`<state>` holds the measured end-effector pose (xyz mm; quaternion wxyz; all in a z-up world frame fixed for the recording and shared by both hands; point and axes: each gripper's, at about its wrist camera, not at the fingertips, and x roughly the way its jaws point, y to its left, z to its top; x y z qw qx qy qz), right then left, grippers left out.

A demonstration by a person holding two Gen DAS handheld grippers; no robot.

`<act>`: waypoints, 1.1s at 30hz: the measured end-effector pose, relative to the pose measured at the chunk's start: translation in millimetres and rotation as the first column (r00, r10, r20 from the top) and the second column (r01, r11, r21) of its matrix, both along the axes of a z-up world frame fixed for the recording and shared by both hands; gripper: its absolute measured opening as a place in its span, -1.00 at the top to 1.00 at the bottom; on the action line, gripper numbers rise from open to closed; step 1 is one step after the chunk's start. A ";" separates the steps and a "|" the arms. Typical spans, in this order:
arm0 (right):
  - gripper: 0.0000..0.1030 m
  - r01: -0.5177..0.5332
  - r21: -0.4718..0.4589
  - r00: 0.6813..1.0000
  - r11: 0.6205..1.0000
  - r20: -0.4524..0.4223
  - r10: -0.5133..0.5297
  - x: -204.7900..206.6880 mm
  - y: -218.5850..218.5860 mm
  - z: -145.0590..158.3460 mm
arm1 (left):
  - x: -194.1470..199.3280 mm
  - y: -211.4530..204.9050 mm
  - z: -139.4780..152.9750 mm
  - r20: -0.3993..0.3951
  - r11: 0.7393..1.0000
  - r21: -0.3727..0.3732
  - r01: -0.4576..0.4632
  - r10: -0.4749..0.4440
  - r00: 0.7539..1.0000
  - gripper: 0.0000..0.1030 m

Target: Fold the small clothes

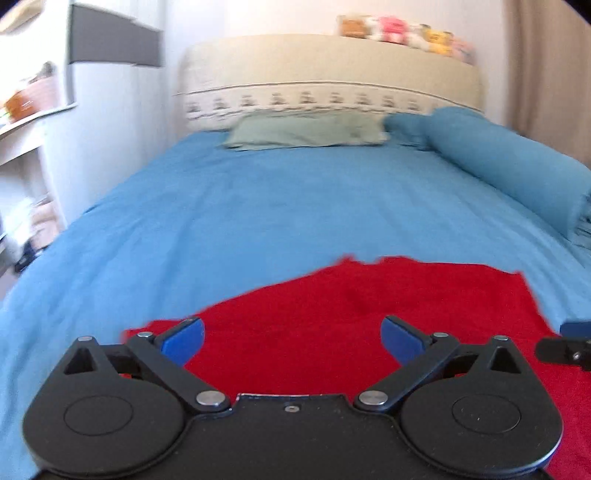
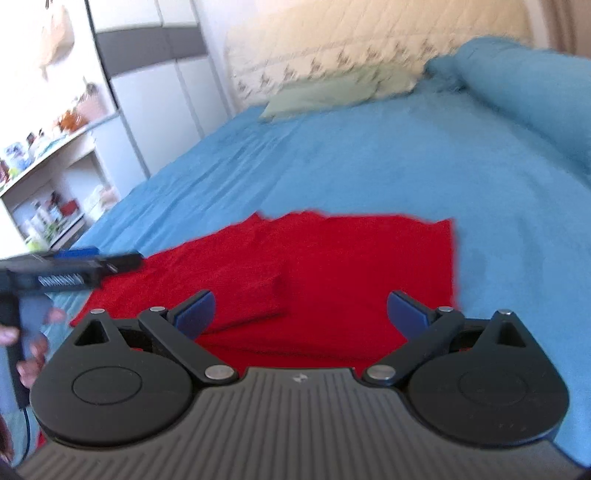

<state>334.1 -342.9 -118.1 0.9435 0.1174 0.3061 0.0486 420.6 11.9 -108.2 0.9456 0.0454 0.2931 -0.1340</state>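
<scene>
A red garment (image 1: 351,306) lies spread flat on the blue bed sheet (image 1: 258,206), near the front edge. In the right wrist view the garment (image 2: 332,258) shows a folded flap or sleeve lying across its middle. My left gripper (image 1: 291,341) is open and empty, held just above the garment's near left part. My right gripper (image 2: 301,314) is open and empty, above the garment's near edge. The left gripper also shows from the side in the right wrist view (image 2: 92,264), at the garment's left edge. The right gripper's tip shows at the right edge of the left wrist view (image 1: 565,343).
A green pillow (image 1: 306,131) and a rolled blue duvet (image 1: 509,166) lie at the head and right side of the bed. A beige headboard (image 1: 328,70) carries plush toys (image 1: 402,33). Shelves and a wardrobe (image 2: 110,122) stand to the left.
</scene>
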 end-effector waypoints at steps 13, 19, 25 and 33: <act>-0.47 0.063 0.167 0.985 0.984 -0.166 -0.035 70.8 53.8 -59.1 | 25.2 78.6 -48.9 -0.148 0.986 -0.045 -0.162 0.153 0.977 -1.00; -0.14 0.130 0.195 0.980 0.972 -0.174 -0.096 89.2 55.5 -65.0 | 15.6 84.8 -57.4 -0.156 0.982 -0.071 -0.175 0.162 0.974 -1.00; 0.55 0.212 0.196 0.965 0.957 -0.194 -0.174 99.0 49.4 -71.4 | 17.5 86.4 -58.3 -0.157 0.980 -0.071 -0.183 0.171 0.973 -1.00; 0.61 0.105 0.213 0.992 0.971 -0.089 -0.087 101.9 56.4 -28.4 | 11.8 87.5 -47.0 -0.132 0.981 -0.072 -0.180 0.170 0.977 -1.00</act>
